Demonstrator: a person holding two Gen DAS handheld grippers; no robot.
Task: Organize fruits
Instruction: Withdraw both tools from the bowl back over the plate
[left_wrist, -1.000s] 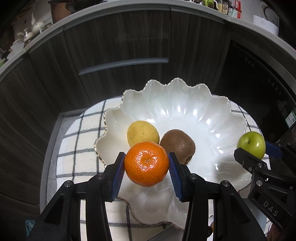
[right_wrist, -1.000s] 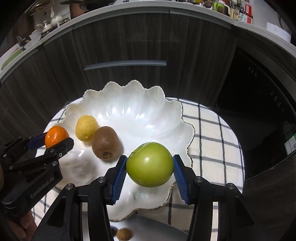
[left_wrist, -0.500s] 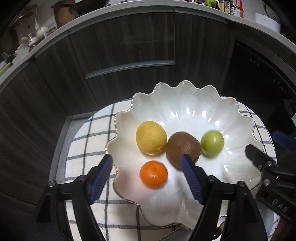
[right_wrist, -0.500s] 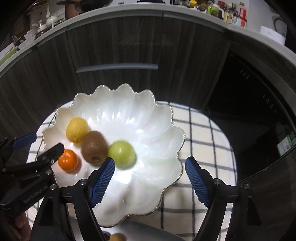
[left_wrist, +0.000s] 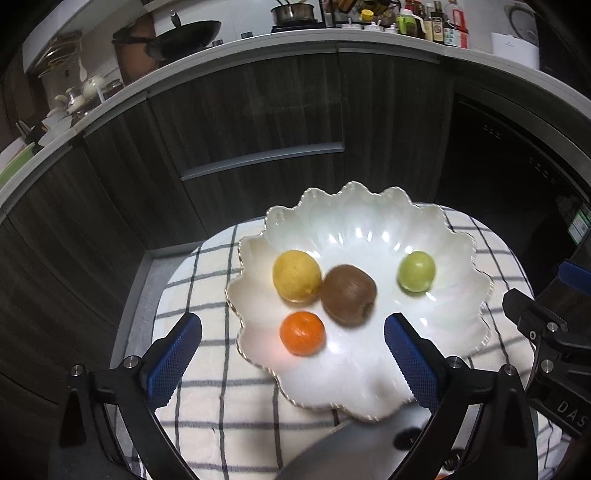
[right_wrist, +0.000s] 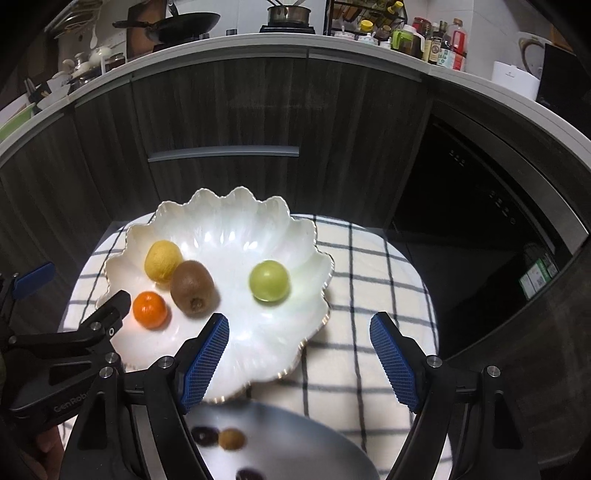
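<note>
A white scalloped bowl on a checked cloth holds an orange mandarin, a yellow lemon, a brown kiwi and a green apple. My left gripper hangs above the bowl's near left side, its jaws opening, nothing between the blue pads. My right gripper stands open over the bowl's near right rim, empty. Each gripper shows at the edge of the other's view.
The checked cloth covers a small round table. A grey plate with a few small dark and brown fruits lies at the near edge. Dark cabinet fronts stand close behind. A cluttered counter runs above them.
Both grippers let go of their fruit: the mandarin and the green apple now lie in the bowl. Both grippers opened wide and drew back and up from the bowl.
</note>
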